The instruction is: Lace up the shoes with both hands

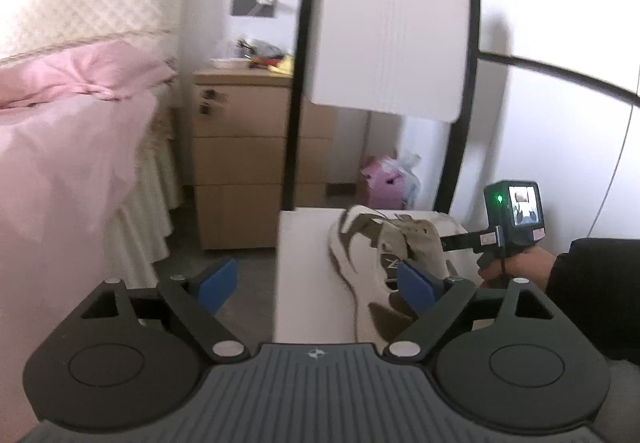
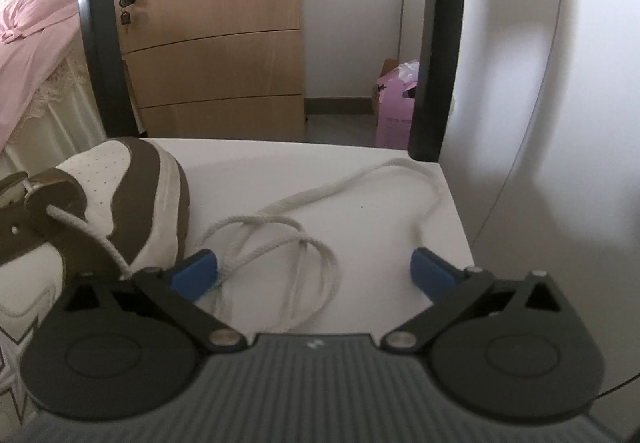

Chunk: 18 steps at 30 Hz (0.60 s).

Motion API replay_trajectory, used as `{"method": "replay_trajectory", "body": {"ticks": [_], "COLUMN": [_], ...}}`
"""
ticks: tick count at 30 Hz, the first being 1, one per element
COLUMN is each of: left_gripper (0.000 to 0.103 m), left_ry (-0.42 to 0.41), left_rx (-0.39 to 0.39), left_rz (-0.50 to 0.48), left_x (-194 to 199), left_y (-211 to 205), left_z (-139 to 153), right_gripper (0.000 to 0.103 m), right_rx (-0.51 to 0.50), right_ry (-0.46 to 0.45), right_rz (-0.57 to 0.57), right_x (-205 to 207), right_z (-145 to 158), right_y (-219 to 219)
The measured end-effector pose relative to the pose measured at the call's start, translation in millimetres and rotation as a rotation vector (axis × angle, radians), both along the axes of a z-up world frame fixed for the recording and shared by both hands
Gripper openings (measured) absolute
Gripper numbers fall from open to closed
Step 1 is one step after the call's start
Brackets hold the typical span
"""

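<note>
My left gripper (image 1: 316,281) stands wide apart, nothing between the pads. My right gripper (image 2: 314,273) gapes too, the loose white lace (image 2: 288,239) lying slack under it. Pink box (image 2: 394,111) at 1 o'clock, contents unclear. Shoe (image 2: 120,195), white with brown panels, on the chair seat (image 2: 320,171) at 9 o'clock, heel cut off.

We see bare chair seat (image 2: 320,171) right of the shoe (image 2: 132,195), crossed by loose lace (image 2: 280,243); black chair posts (image 2: 434,43) block beyond.
</note>
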<state>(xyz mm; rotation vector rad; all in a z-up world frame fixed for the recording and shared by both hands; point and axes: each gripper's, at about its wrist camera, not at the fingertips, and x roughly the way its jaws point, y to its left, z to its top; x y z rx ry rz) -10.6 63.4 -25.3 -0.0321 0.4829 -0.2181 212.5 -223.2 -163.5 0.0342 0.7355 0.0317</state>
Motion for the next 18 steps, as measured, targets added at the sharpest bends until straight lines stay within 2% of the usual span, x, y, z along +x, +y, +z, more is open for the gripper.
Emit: {"method": "replay_trajectory", "body": {"ticks": [7,15,18], "left_gripper": [0.094,0.095,0.095], "left_ry": [0.008,0.014,0.002], "left_rx": [-0.005,0.040,0.021], "left_rz": [0.066,-0.005,-0.008], "left_x": [-21,-4,-7], "left_y": [10,-23,-23], "left_z": [7,4,9], "right_gripper": [0.103,0.103,0.103], "right_rx": [-0.001,-0.002,-0.001], "right_ry": [0.006,0.007,0.006], "right_rz": [0.007,0.006,0.005], "right_x": [-2,3,5], "right_z": [1,-1,-1], "right_y": [-8,-8,-6]}}
